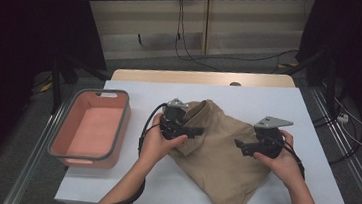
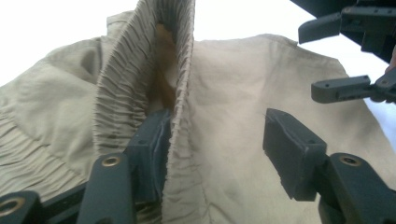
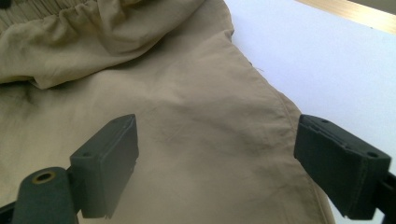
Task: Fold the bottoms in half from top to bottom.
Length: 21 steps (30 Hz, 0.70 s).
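A tan garment (image 1: 219, 156) with a gathered elastic waistband (image 2: 126, 79) lies crumpled on the white table (image 1: 270, 98). My left gripper (image 1: 193, 132) is at its upper left edge, jaws open. In the left gripper view (image 2: 215, 126) the raised waistband fold leans against one pad (image 2: 152, 140), while the other pad (image 2: 289, 144) stands apart over flat cloth (image 2: 243, 79). My right gripper (image 1: 240, 145) hovers over the garment's right side. Its jaws (image 3: 215, 128) are open above smooth cloth (image 3: 187, 107), gripping nothing. The right gripper's jaws (image 2: 336, 56) also show in the left gripper view.
A pink tub (image 1: 88, 128) with a grey rim sits at the table's left edge. A wooden strip (image 1: 201, 78) runs along the far edge. Bare white table (image 3: 317, 56) lies to the right of the garment. Cables trail on the floor behind.
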Motion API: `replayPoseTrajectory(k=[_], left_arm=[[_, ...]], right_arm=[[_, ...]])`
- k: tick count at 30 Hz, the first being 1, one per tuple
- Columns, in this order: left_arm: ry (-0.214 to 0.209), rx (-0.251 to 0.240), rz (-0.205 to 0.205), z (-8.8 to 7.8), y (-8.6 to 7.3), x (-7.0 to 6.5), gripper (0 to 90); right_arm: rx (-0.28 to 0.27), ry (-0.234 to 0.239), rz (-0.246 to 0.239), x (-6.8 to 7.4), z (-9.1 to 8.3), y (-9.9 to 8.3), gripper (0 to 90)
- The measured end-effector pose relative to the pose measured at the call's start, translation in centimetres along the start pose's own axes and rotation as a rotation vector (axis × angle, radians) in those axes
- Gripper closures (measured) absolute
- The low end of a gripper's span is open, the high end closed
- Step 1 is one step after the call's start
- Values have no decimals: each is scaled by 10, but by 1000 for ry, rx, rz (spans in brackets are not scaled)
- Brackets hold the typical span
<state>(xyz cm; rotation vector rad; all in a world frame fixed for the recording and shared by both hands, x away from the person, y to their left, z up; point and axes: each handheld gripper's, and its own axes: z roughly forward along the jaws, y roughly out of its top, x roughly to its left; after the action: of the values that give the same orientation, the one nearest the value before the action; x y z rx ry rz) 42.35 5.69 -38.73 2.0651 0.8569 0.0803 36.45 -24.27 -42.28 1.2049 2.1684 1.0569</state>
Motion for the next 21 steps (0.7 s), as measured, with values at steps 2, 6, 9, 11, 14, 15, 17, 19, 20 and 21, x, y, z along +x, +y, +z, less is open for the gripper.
replayPoseTrajectory(k=[2, 6, 9, 11, 14, 15, 17, 19, 20, 21], left_arm=[[7, 10, 16, -3, 0, 2, 449], [-13, 5, 1, -4, 0, 3, 722], [-18, 6, 5, -3, 0, 1, 792], [-24, 3, 9, -1, 0, -2, 830], [-30, 15, 42, 6, -2, -10, 847], [-34, 20, 50, 10, -3, -13, 848], [-44, 40, 75, 17, -6, -20, 847], [-64, 59, 89, 26, -10, -27, 830], [-62, 70, 102, 31, -13, -30, 828], [-64, 73, 109, 33, -14, -31, 825]], right_arm=[[2, 1, 0, 0, 0, 0, 140], [-2, -1, 0, 0, 0, 0, 141], [-2, -2, 1, 0, 0, 0, 141], [-4, -2, 2, 0, -1, 0, 141], [-6, -1, 6, 0, -1, 1, 142], [-7, -4, 5, 0, -1, 1, 142], [-14, -2, 7, 0, -2, 2, 143], [-22, -2, 5, 1, -3, 4, 145], [-24, -4, 3, 2, -3, 5, 147], [-30, -5, 4, 3, -4, 6, 149]])
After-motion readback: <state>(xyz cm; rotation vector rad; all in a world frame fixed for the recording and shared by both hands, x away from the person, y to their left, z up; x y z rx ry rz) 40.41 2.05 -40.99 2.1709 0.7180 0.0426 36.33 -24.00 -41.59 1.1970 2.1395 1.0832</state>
